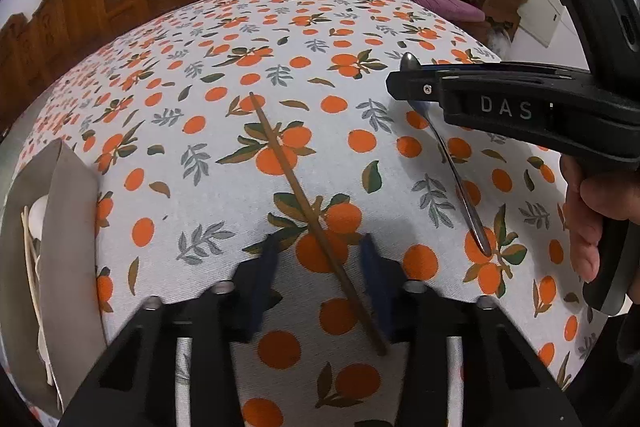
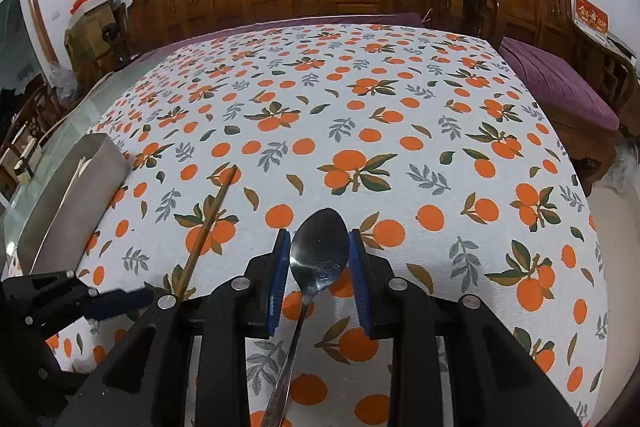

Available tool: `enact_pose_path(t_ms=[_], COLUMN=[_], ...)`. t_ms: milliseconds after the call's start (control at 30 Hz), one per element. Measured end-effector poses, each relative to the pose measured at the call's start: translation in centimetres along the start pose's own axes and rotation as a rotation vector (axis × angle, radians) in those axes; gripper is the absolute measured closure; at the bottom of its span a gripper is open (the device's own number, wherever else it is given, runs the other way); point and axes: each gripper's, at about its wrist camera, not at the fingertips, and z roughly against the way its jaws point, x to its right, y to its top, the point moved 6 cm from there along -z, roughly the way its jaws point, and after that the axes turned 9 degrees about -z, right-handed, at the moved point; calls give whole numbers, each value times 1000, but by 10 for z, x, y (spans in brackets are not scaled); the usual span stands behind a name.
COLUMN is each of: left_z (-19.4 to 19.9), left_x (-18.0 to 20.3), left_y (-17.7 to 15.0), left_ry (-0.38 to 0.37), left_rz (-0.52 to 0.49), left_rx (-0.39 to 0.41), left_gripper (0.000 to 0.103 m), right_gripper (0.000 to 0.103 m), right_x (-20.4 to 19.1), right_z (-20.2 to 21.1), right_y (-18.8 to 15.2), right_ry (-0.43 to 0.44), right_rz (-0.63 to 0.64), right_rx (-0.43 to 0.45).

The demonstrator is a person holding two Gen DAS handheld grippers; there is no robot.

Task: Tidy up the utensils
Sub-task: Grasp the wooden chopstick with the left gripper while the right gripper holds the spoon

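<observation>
My left tool (image 1: 320,267) hangs over the desk (image 1: 224,39) with its pads standing apart on either side of a brown wooden chopstick (image 1: 304,203), which lies flat on the orange-print cloth and touches neither pad that I can see. My right tool (image 2: 318,259) has the bowl of a metal spoon (image 2: 316,259) between its blue pads; the bowl's edges sit right at the pads, but I cannot tell whether they press on it. The spoon's handle runs back under the tool, and from the left camera the spoon looks lifted bowl-end up with the handle tip down at the cloth. I judge the chopstick light, stiff and thin, prone to rolling, so I would pinch it across its width near the thicker end. The spoon is smooth and slippery; the neck looks a safer hold than the bowl. The metal utensil holder (image 2: 72,195) stands at the left edge, already holding pale sticks
</observation>
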Motion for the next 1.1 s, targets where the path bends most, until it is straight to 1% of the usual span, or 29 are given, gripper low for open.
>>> enact_pose_path(t_ms=[33, 67, 167, 333, 467, 667, 833, 1000, 1100], left_z=[1, 2, 7, 24, 51, 92, 125, 150, 158], left_x=[-1, -3, -10, -22, -33, -50, -70, -86, -92], left_y=[-1, -3, -11, -22, -25, -30, -38, -48, -53], left_ry=[-3, -4, -6, -8, 0, 20, 35, 43, 50], left_rz=[3, 7, 30, 48, 52, 61, 76, 95, 103], left_rx=[-2, -6, -15, -8, 26, 79, 117, 153, 164], left_gripper=[90, 95, 98, 99, 99, 99, 99, 99, 99], right_gripper=[71, 71, 71, 71, 72, 71, 72, 72, 72], right_x=[-2, -4, -12, -30, -38, -48, -57, -67, -76], right_z=[0, 0, 1, 5, 10, 25, 36, 49, 61], right_y=[-1, -1, -4, -15, -23, -25, -25, -30, -31], right_ry=[-2, -5, 3, -1, -13, -27, -25, -42, -66], right_rz=[5, 12, 25, 68, 74, 75, 81, 95, 123], right_rx=[-2, -4, -3, -1, 8, 49, 49, 77, 114])
